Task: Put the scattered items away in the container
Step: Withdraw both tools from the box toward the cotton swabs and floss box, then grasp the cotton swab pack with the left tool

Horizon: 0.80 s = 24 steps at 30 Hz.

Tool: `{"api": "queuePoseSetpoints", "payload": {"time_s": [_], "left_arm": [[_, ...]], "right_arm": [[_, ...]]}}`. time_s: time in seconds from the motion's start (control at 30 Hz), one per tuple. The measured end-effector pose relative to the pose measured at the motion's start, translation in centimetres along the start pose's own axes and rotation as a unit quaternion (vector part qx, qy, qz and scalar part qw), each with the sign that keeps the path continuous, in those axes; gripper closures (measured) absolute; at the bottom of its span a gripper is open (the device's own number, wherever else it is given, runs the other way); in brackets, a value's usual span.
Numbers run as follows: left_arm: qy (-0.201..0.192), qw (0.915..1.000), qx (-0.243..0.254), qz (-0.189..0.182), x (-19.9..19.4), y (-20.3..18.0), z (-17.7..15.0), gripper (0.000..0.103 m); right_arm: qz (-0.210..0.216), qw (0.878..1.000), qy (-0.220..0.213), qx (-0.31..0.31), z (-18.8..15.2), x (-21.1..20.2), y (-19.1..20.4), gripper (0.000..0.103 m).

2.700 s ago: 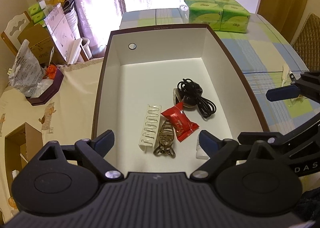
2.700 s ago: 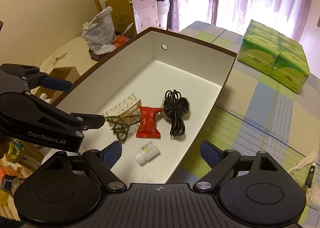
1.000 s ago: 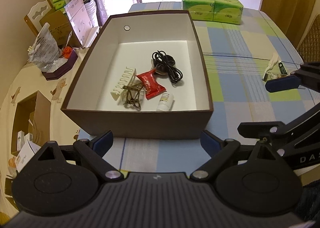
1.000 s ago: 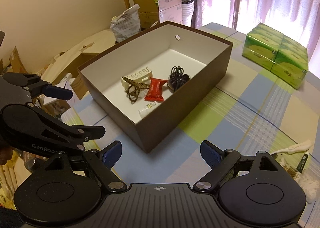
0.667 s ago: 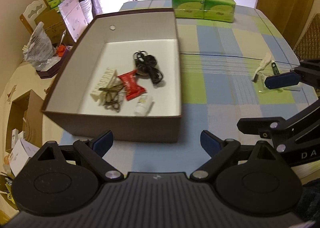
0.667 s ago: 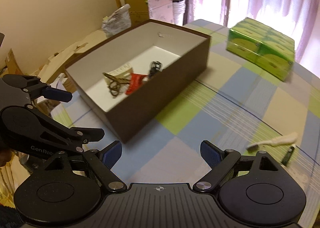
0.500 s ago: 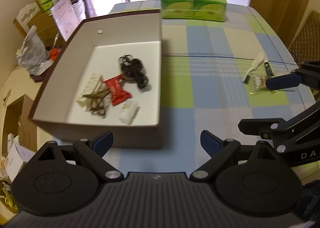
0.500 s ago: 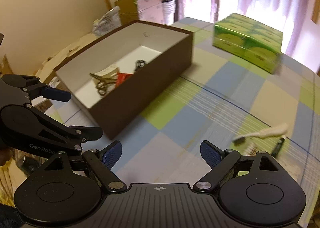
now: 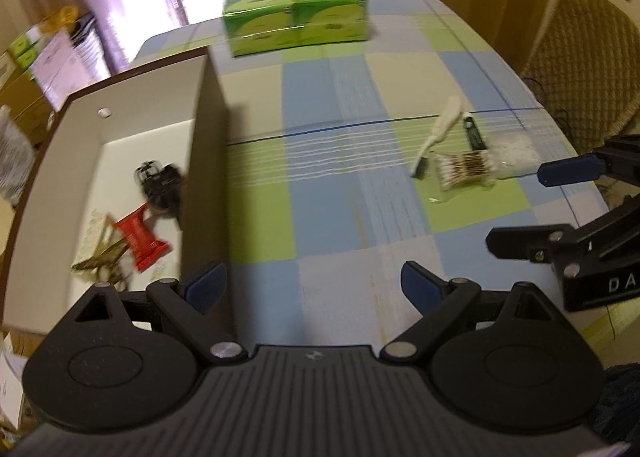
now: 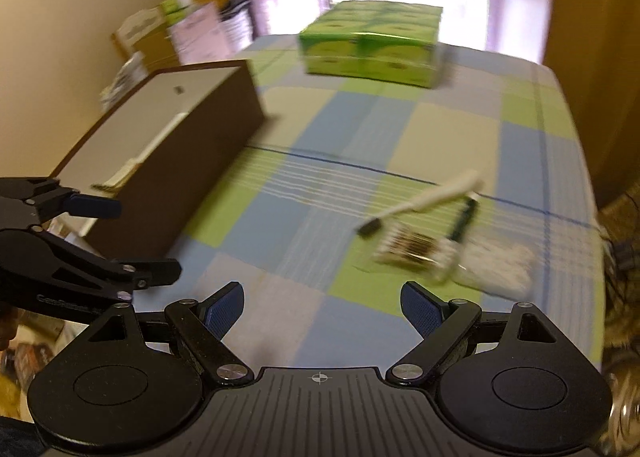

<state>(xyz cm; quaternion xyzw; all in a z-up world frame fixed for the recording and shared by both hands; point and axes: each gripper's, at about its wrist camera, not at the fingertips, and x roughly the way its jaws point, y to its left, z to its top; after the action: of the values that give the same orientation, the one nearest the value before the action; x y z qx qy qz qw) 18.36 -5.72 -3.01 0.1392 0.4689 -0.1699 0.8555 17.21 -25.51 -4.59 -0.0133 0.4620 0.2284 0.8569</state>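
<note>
Ahead of right tongs: we now face the leftover cluster, namely white brush [image 10: 424, 203], dark tube [image 10: 464, 221], cotton-swab packet [image 10: 416, 247] and clear bag of white bits [image 10: 500, 263], all close together and slightly right of our centreline.
Change: a moment ago both tongs looked down into the box; we have swung right across the checked tablecloth [image 10: 320, 161], so the box is now off to the left.
Box: brown container [image 9: 204, 161] left of the left tongs; inside we see a coiled black cable [image 9: 160, 185], red candy wrapper [image 9: 140, 237] and hair clips [image 9: 100, 257], blurred.
Left tongs [image 9: 312, 283]: jaws wide apart, nothing between them.
Right tongs [image 10: 322, 305]: jaws wide apart, empty.
Background: green tissue pack [image 9: 296, 21], far beyond both tongs, untouched.
Meaning: we judge the task partly done; four loose items remain, next pick likely from the cluster.
Risk: items lie touching or overlapped, so we may grab two.
</note>
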Motion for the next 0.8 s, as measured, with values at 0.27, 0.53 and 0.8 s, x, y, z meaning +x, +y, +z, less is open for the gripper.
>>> {"api": "queuePoseSetpoints", "payload": {"time_s": [0.27, 0.53, 0.8], "left_arm": [[-0.004, 0.9982, 0.045, -0.04, 2.0, -2.6, 1.5, 0.011], [-0.011, 0.9929, 0.089, -0.077, 3.9, -4.8, 2.7, 0.012], [-0.011, 0.9863, 0.131, -0.1, 6.7, -7.1, 4.0, 0.014]], "right_arm": [[-0.057, 0.996, 0.003, 0.062, -1.5, -0.6, -4.0, 0.012], [-0.082, 0.993, 0.009, 0.086, -2.2, -0.4, -6.5, 0.012], [-0.096, 0.991, 0.015, 0.094, -3.1, 0.6, -9.1, 0.012]]}}
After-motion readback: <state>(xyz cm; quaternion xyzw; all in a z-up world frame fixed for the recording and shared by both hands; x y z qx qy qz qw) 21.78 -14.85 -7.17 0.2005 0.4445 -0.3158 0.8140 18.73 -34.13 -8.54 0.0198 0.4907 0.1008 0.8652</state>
